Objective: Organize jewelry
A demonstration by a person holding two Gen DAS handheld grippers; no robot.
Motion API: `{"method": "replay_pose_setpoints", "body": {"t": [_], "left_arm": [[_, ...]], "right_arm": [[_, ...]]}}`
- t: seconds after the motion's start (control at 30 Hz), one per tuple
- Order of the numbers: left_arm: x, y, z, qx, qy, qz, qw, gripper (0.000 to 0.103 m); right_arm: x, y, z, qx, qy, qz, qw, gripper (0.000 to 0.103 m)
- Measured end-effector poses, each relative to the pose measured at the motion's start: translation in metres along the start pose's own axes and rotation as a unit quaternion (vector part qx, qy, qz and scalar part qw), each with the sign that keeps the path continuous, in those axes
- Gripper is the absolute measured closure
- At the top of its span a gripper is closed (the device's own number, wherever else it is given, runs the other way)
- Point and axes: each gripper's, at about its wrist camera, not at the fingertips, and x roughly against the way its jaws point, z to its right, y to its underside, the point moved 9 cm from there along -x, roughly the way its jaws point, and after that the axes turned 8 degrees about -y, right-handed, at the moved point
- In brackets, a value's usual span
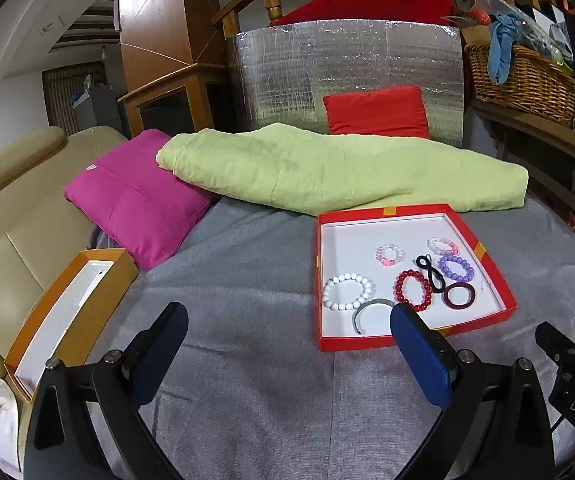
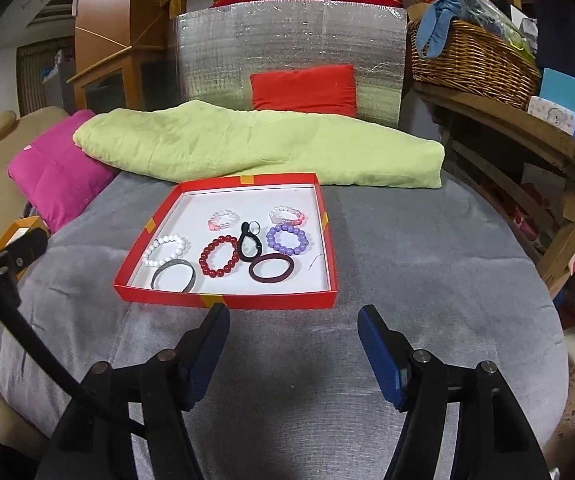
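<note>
Right wrist view is showing the right gripper (image 2: 293,344) hovering spread and empty before the shallow red cardboard tray (image 2: 223,300) holding seven loose bead bracelets and bangles, the left gripper (image 1: 287,344) likewise gaping, fitting either sorting's start or finish.

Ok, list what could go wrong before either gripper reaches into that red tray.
The red bead bracelet touches the black hair tie, so lifting one may drag the other. The grey bangle lies against the white bead bracelet by the red tray wall, leaving little finger room. The soft grey cover may let the tray slide.
</note>
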Motion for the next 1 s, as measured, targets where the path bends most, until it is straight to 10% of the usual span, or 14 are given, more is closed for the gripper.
{"method": "replay_pose_setpoints", "body": {"t": [1.0], "left_arm": [[-0.011, 0.005, 0.001, -0.012, -0.008, -0.012, 0.9998, 0.002]], "right_arm": [[-0.010, 0.000, -0.002, -0.007, -0.013, -0.005, 1.000, 0.033]]}}
